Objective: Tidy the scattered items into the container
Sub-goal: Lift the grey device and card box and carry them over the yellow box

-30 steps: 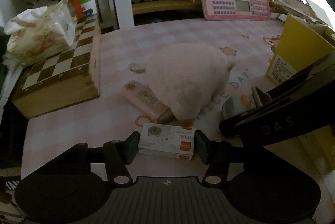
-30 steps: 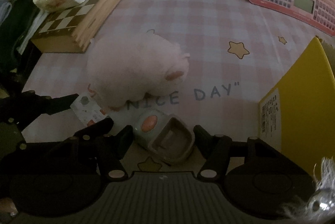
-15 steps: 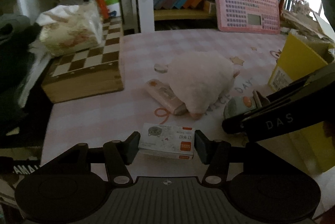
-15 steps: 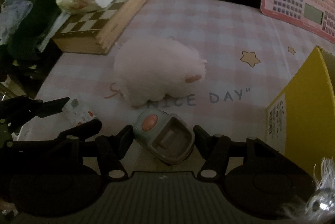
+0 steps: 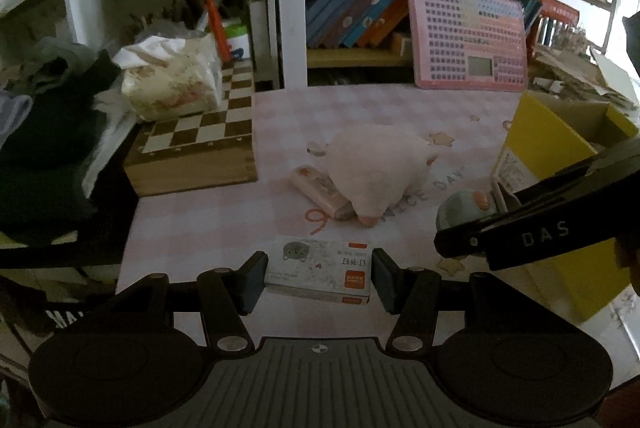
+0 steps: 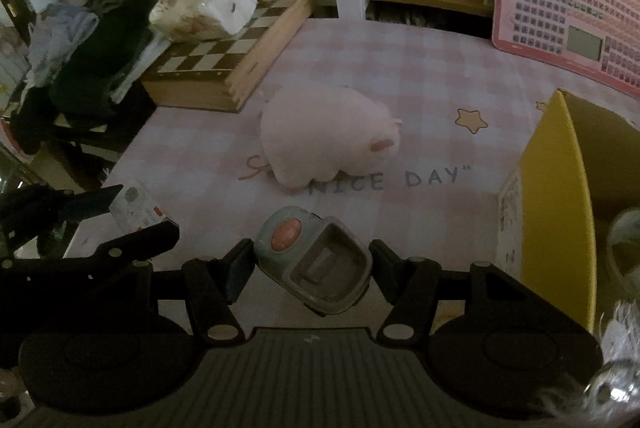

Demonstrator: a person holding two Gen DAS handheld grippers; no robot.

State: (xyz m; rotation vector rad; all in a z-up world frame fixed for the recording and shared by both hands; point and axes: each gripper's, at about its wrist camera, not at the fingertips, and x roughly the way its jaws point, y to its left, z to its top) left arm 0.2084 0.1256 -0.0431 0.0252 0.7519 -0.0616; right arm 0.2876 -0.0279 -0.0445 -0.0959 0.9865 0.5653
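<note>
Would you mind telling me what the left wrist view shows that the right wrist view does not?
Only the left wrist view shows the pink tube lying against the plush toy. Only the right wrist view shows the whole "NICE DAY" print and the yellow box's inner wall. Both show the toy, staple box, chessboard and grey counter.

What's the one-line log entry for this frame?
left gripper: shut on staple box | right gripper: shut on grey gadget | yellow box: right side | plush toy: on mat
</note>
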